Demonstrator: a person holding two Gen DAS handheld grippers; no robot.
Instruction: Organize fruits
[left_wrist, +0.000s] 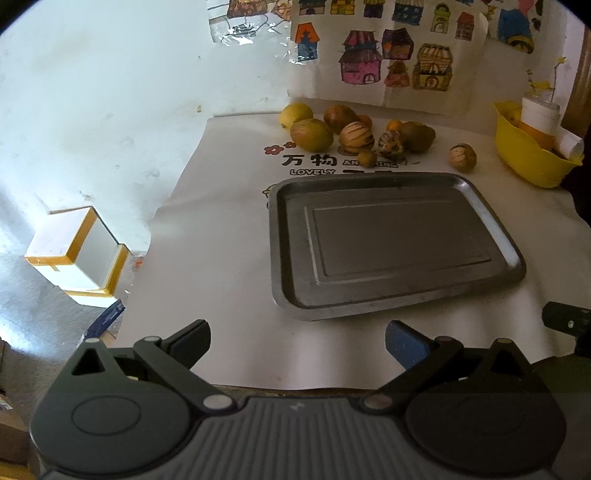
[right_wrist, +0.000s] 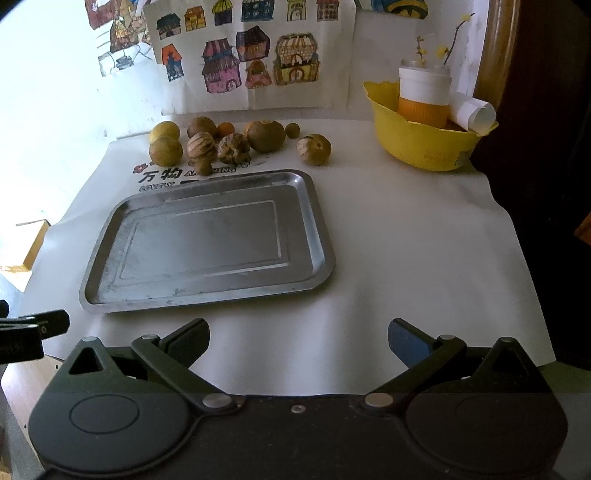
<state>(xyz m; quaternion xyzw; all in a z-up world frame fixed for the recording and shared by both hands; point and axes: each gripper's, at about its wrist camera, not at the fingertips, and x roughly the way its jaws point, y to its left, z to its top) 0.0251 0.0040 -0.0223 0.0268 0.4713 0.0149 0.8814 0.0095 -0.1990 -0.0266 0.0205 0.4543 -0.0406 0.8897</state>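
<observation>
A bare metal tray (left_wrist: 291, 236) (right_wrist: 317, 221) lies on the white table cover. Behind it, by the wall, sit several fruits: a yellow-green one (left_wrist: 311, 134) (right_wrist: 166, 151), a striped one (left_wrist: 357, 136) (right_wrist: 201, 146), a brown one (right_wrist: 266, 136), small orange ones, and a lone striped one (left_wrist: 462, 157) (right_wrist: 314, 148) to the right. My left gripper (left_wrist: 297, 343) is open and empty, near the table's front edge. My right gripper (right_wrist: 298, 341) is open and empty, also at the front edge, to the right of the tray.
A yellow bowl (left_wrist: 528, 162) (right_wrist: 417, 144) with a white and orange cup and a paper roll stands at the back right. Children's drawings (right_wrist: 240, 55) lean on the wall. A white and yellow box (left_wrist: 74, 251) sits on the floor left of the table.
</observation>
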